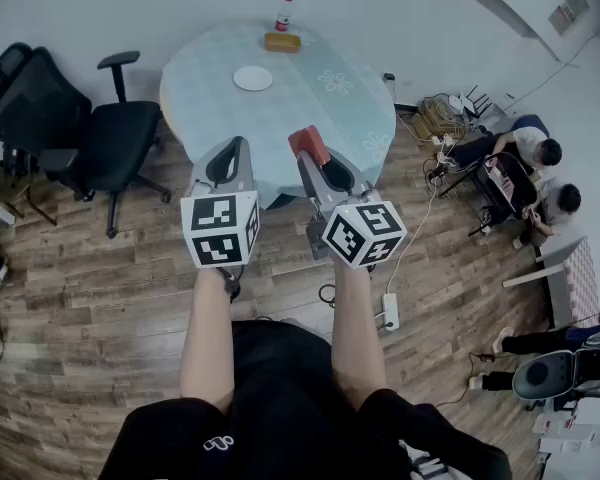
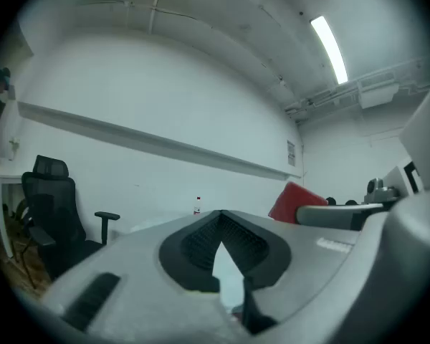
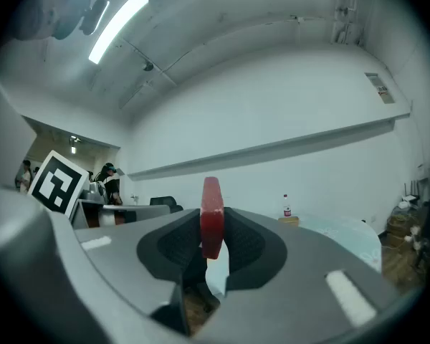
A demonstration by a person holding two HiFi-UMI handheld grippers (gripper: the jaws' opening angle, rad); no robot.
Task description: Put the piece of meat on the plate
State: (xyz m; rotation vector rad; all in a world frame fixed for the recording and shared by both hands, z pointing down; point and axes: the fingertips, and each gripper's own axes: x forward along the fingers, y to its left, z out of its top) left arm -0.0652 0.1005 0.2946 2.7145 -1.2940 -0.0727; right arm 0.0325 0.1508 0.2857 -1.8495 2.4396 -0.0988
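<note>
A flat red piece of meat [image 1: 306,143] stands on edge between the jaws of my right gripper [image 1: 310,158], which is shut on it. The right gripper view shows the meat [image 3: 211,217] upright in the pads. The white plate [image 1: 252,78] lies on the round table [image 1: 330,108] with a pale teal cloth, well ahead of both grippers. My left gripper [image 1: 236,148] is level beside the right one, shut with nothing in it; its tips meet in the left gripper view [image 2: 219,215]. Both grippers hang short of the table's near edge, above the wooden floor.
A bottle with a red cap [image 1: 284,13] and a tan box [image 1: 282,42] stand at the table's far side. Black office chairs [image 1: 100,138] are to the left. People sit among cables and gear [image 1: 520,168] at the right. A power strip [image 1: 390,311] lies on the floor.
</note>
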